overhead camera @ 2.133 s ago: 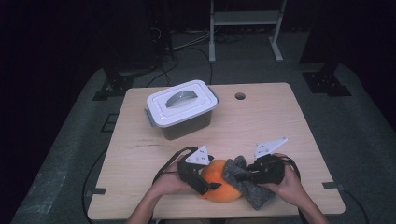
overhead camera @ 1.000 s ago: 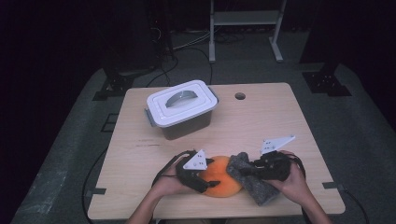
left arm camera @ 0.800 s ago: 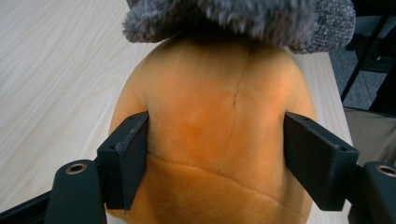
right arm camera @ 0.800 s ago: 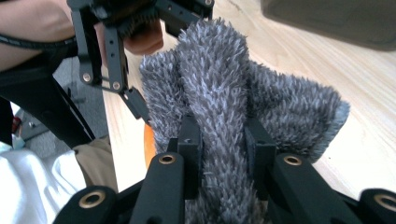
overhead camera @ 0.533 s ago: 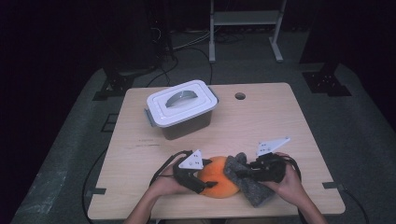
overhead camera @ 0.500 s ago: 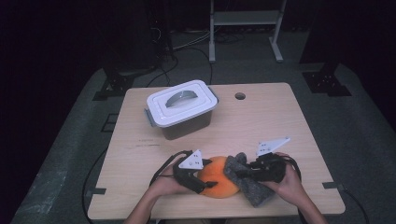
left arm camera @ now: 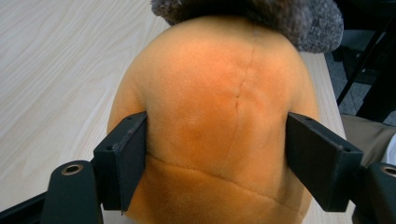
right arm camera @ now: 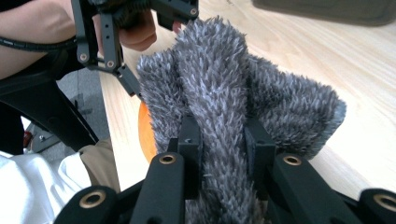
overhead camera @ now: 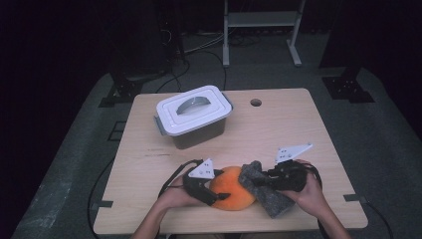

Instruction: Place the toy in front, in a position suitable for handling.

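An orange plush ball (overhead camera: 231,188) rests on the table's front edge. My left gripper (overhead camera: 211,191) reaches it from the left. In the left gripper view its jaws (left arm camera: 217,135) are wide apart, and both pads press into the plush (left arm camera: 219,93). A grey furry cloth (overhead camera: 266,196) lies against the ball's right side. My right gripper (overhead camera: 256,183) is shut on a fold of that cloth. The right gripper view shows the jaws (right arm camera: 223,135) pinching the grey pile (right arm camera: 224,79), with a strip of orange (right arm camera: 145,130) behind it.
A dark box with a white handled lid (overhead camera: 193,115) stands at the table's back left. A small round hole (overhead camera: 256,102) is in the wooden tabletop (overhead camera: 288,129) near the far edge. Cables and a metal stand lie on the floor beyond.
My right gripper and the grey cloth shifted slightly right, then back left against the orange plush. The left gripper has kept its hold and its place.
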`<state>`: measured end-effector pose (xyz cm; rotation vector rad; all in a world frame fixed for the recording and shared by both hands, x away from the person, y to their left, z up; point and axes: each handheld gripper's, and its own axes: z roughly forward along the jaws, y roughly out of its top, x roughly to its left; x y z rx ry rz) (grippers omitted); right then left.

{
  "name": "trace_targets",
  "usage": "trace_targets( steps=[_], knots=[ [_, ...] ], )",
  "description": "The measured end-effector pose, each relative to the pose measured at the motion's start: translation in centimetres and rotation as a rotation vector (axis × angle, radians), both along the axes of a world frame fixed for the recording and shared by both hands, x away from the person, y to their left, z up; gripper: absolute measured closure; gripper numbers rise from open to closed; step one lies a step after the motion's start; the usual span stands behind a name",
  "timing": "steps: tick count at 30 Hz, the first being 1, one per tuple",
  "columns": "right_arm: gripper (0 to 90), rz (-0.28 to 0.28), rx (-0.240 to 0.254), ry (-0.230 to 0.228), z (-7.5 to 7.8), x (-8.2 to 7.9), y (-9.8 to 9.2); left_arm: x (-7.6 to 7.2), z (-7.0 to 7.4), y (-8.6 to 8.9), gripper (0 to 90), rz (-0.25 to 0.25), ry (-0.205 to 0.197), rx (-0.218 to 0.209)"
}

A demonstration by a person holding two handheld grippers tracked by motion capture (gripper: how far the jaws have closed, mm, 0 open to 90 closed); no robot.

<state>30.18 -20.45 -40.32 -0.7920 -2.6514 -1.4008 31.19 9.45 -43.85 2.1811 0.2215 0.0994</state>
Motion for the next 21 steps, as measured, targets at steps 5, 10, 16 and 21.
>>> trace_targets(
  steps=[5, 10, 16, 21],
  knots=[
    [72.4, -0.003, 0.014, 0.035, -1.5, -0.2, -0.5, 0.2, -0.1, 0.4, 24.5, -0.009, 0.013, -0.006],
    [72.4, -0.030, -0.011, 0.068, -2.6, -0.5, -1.7, 0.4, -0.2, 0.5, 24.4, -0.011, 0.022, -0.012],
    [72.5, -0.052, -0.005, 0.052, -1.7, -0.4, -2.3, 0.6, -0.5, 0.7, 24.4, 0.001, 0.038, -0.025],
    [72.5, -0.032, 0.005, 0.036, -0.9, 0.3, -1.1, 0.7, -0.5, 1.0, 24.5, 0.000, 0.041, -0.024]
  ],
)
